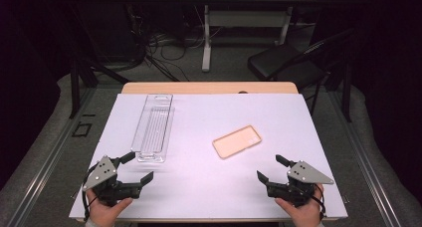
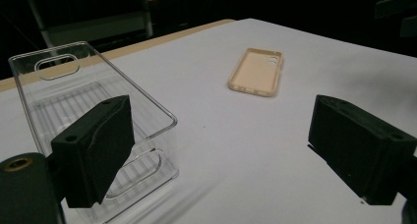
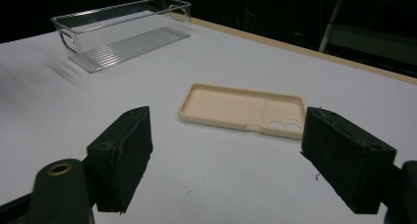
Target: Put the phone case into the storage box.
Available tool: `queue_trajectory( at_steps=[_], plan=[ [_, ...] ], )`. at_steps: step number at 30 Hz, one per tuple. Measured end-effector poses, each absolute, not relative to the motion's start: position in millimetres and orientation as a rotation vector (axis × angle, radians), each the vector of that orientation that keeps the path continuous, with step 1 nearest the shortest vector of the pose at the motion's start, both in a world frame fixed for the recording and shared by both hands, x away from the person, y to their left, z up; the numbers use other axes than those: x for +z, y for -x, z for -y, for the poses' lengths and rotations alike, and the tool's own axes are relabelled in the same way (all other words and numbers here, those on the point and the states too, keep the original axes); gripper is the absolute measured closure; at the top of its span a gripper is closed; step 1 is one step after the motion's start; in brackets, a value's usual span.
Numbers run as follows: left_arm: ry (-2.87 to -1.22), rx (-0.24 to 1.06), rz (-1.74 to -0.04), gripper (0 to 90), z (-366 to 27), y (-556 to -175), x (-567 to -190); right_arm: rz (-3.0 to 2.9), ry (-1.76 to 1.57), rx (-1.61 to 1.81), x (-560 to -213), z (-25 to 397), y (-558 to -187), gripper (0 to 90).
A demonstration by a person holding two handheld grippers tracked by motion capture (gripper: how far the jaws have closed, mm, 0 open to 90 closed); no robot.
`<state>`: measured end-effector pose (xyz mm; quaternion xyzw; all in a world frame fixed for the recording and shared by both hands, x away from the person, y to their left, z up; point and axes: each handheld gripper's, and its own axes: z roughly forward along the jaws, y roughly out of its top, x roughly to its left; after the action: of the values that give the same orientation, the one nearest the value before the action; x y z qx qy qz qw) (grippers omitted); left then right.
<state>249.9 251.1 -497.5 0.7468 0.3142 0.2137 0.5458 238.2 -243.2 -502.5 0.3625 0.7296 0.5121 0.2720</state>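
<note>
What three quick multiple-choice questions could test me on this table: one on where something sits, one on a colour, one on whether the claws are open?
1. Where does the clear bin lie? A) ahead of the left claw B) ahead of the right claw C) on the floor
2. What colour is the phone case? A) blue B) pale peach C) black
3. How are both claws? A) clamped on the case B) open, holding nothing C) shut

A: the high view shows the bin at the table's left.
B: it looks peach in every view.
B: the jaws stand apart with bare table between.

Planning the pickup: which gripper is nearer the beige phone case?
Right. The right gripper sits just below-right of the beige phone case; the left gripper is farther left, beside the clear plastic bin.
</note>
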Motion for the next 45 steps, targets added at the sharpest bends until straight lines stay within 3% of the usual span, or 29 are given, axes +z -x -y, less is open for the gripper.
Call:
queue_trajectory(
  at_steps=[23, 31, 36, 45],
  plan=[
    [-1.822, 0.471, -0.786, 10.2, -251, -253, -503, -2.040, -0.999, 1.324, -509, 236, -246, 20.4],
    [-1.875, 0.451, -0.882, 10.5, -253, -259, -509, -2.114, -1.054, 1.247, -515, 232, -254, 19.8],
    [-1.870, 0.430, -0.926, 10.4, -255, -261, -509, -2.146, -1.095, 1.196, -517, 230, -258, 14.5],
    [-1.860, 0.329, -1.086, 7.6, -261, -275, -504, -2.150, -1.193, 1.161, -515, 233, -265, 13.7]
  ],
)
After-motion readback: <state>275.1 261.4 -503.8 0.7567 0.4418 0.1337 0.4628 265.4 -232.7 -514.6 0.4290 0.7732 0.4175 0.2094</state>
